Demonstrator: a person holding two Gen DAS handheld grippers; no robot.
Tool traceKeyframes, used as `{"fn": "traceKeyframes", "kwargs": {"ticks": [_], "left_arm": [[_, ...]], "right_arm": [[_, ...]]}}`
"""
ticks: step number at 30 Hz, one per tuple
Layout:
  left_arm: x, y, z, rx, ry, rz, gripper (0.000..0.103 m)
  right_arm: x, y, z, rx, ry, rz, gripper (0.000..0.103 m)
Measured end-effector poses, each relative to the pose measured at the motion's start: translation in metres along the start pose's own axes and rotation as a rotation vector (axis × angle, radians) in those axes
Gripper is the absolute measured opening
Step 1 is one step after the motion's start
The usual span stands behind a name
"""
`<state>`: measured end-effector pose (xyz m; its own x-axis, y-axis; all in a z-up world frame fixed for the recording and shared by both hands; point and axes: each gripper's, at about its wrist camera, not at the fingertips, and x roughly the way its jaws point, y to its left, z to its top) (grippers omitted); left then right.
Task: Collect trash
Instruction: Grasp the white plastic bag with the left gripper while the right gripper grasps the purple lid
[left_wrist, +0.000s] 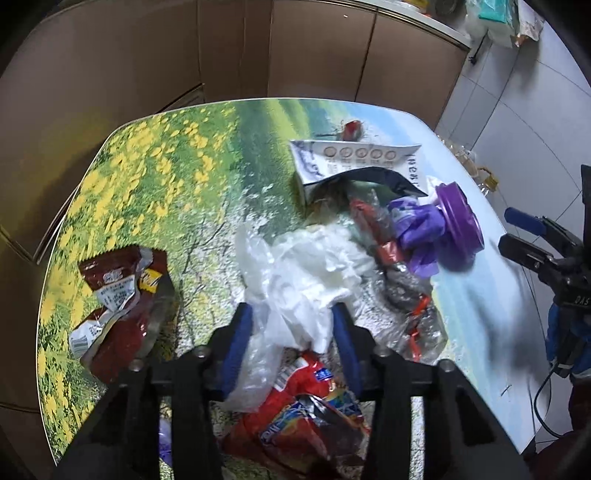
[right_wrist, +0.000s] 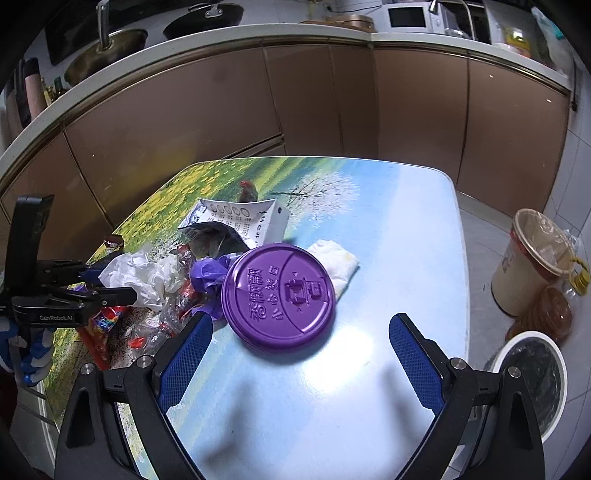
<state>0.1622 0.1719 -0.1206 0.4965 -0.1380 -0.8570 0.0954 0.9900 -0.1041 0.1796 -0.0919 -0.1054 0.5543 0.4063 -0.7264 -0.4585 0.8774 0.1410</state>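
Observation:
A pile of trash lies on the printed table (left_wrist: 155, 177). My left gripper (left_wrist: 293, 317) straddles crumpled white plastic and tissue (left_wrist: 306, 273), its fingers partly closed around the wad; the same wad shows in the right wrist view (right_wrist: 144, 275). A red snack wrapper (left_wrist: 306, 417) lies under it. A purple lid (right_wrist: 279, 297) lies flat beside a purple glove (left_wrist: 417, 229). My right gripper (right_wrist: 299, 347) is wide open and empty, just short of the lid. A torn white carton (left_wrist: 354, 162) lies behind the pile.
A dark red wrapper (left_wrist: 118, 299) lies at the table's left. A white tissue (right_wrist: 338, 258) lies behind the lid. On the floor at the right stand a lined bin (right_wrist: 532, 373), a white bucket (right_wrist: 528, 258) and an oil bottle (right_wrist: 554, 310). Brown cabinets (right_wrist: 221, 110) are behind.

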Motion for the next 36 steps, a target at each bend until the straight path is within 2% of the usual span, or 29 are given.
{"fn": "traceKeyframes", "kwargs": {"ticks": [5,8,11,14,18,20,26,30,36], "left_arm": [[-0.008,0.014,-0.004,-0.048,0.005,-0.025,0.024],[-0.018,0.02,-0.005,-0.083,-0.015,-0.043,0.021],[-0.027,0.022,-0.005,-0.1,-0.034,-0.067,0.021],[-0.026,0.018,-0.006,-0.075,-0.027,-0.039,0.021],[-0.022,0.007,-0.007,-0.036,-0.015,-0.029,0.027],[-0.022,0.002,-0.005,-0.015,-0.028,-0.016,0.033],[-0.033,-0.007,0.004,0.022,-0.091,-0.006,0.034],[-0.034,-0.017,0.008,0.054,-0.098,-0.034,0.034],[-0.022,-0.037,0.008,0.113,-0.06,-0.072,0.034]], "right_arm": [[0.007,0.003,0.0,-0.004,0.011,0.009,0.094],[0.009,0.007,0.0,-0.014,0.015,0.013,0.093],[0.01,0.008,0.0,-0.018,0.018,0.019,0.092],[0.012,0.008,0.001,-0.015,0.021,0.024,0.092],[0.011,0.009,0.001,-0.016,0.02,0.026,0.092],[0.011,0.01,0.0,-0.017,0.023,0.025,0.092],[0.013,0.007,-0.001,-0.012,0.027,0.023,0.092],[0.014,0.005,-0.002,-0.008,0.027,0.024,0.092],[0.014,0.003,-0.003,-0.003,0.027,0.027,0.092]]}}
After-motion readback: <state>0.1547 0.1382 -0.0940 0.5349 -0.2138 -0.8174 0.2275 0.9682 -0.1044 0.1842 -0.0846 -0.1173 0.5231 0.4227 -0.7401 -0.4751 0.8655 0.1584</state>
